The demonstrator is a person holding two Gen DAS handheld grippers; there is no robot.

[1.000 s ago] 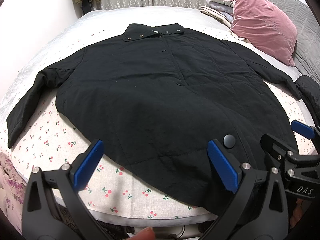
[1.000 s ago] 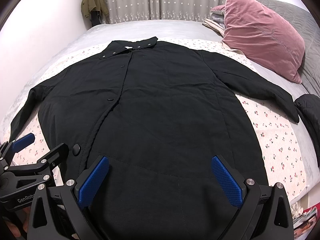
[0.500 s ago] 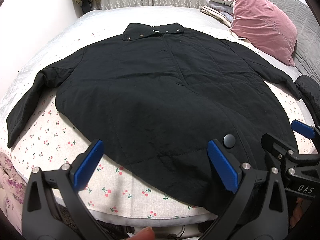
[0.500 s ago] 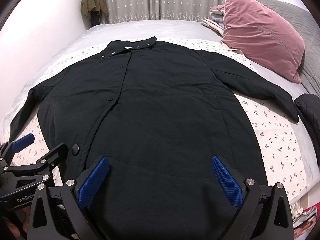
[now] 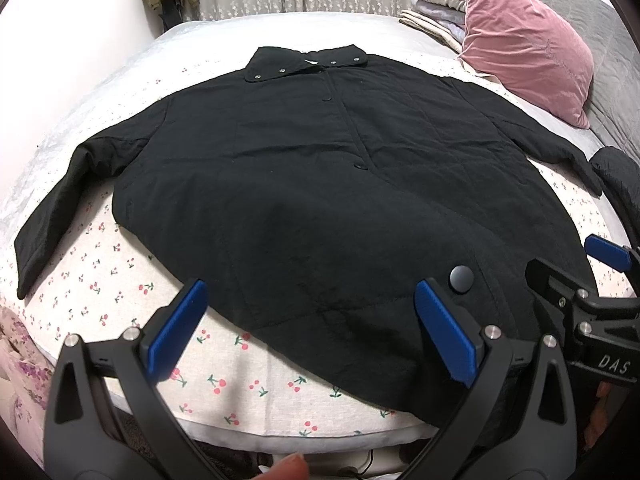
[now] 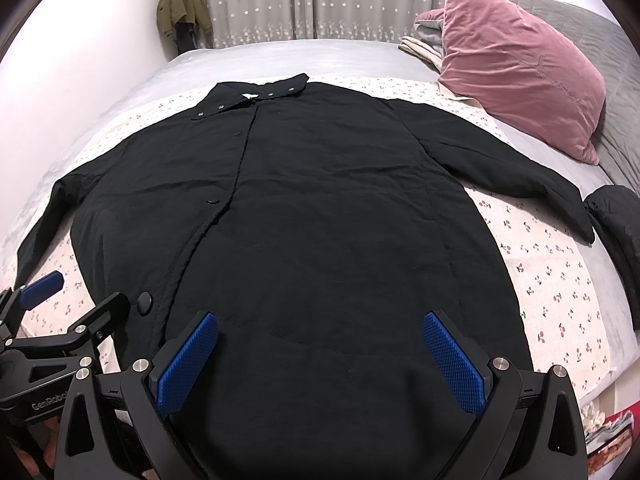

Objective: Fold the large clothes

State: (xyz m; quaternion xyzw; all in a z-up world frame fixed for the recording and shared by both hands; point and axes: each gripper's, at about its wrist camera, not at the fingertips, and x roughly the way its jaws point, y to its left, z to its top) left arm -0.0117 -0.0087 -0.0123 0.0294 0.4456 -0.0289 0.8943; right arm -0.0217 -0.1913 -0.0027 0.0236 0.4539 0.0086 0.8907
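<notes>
A bed (image 5: 280,400) with cherry-print sheet is seen ahead of the fingers; starred grey curtains (image 6: 320,0) and white walls (image 6: 80,60) lie beyond.

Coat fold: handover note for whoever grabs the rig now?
Left gripper: open, empty, at the hem's left part.
Right gripper: open, empty, over the hem's right part.
Coat: flat on the bed, front up, snapped shut, collar far, both sleeves spread out.
Done: laid out; no fold made.
Left: fold sleeves in, then the body. A second dark garment lies by the right cuff; a pillow is beyond it.
</notes>
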